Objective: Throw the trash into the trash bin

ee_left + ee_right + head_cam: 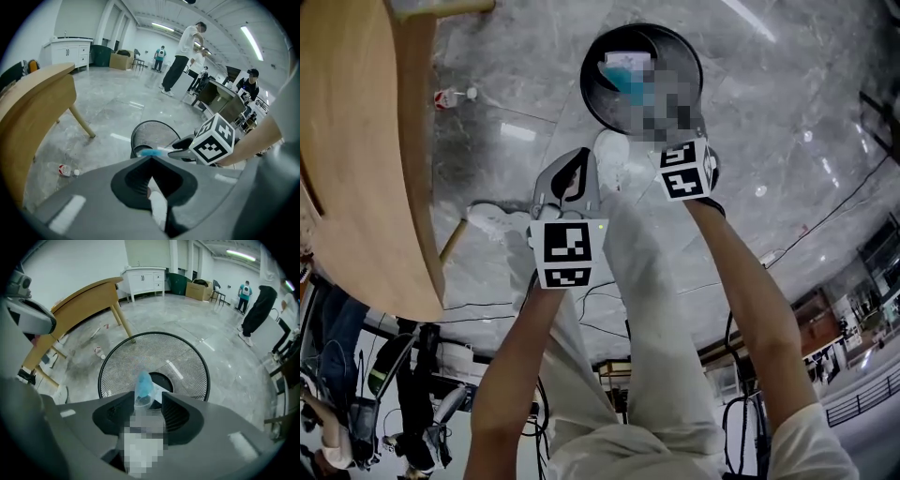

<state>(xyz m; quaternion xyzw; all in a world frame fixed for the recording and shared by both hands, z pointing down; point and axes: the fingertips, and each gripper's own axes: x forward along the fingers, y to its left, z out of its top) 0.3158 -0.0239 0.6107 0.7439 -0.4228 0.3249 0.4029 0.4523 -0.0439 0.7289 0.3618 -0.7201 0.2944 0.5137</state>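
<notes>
A black mesh trash bin (598, 86) stands on the grey floor ahead of me. My right gripper (667, 120) hangs right over its mouth, shut on a clear plastic piece of trash with blue inside (143, 386); a mosaic patch hides the part deeper in the jaws. In the right gripper view the bin (112, 369) fills the middle, directly below the trash. My left gripper (572, 161) is lower and to the left of the bin, jaws closed to a point (151, 161). Something white (158, 206) shows deep between them; I cannot tell what it is.
A wooden table (356, 141) on slanted legs stands to the left. A small bottle (450, 97) lies on the floor beside it. My own legs and a white shoe (492, 218) are below. Cables (609, 291) trail behind. People (180, 56) stand far off.
</notes>
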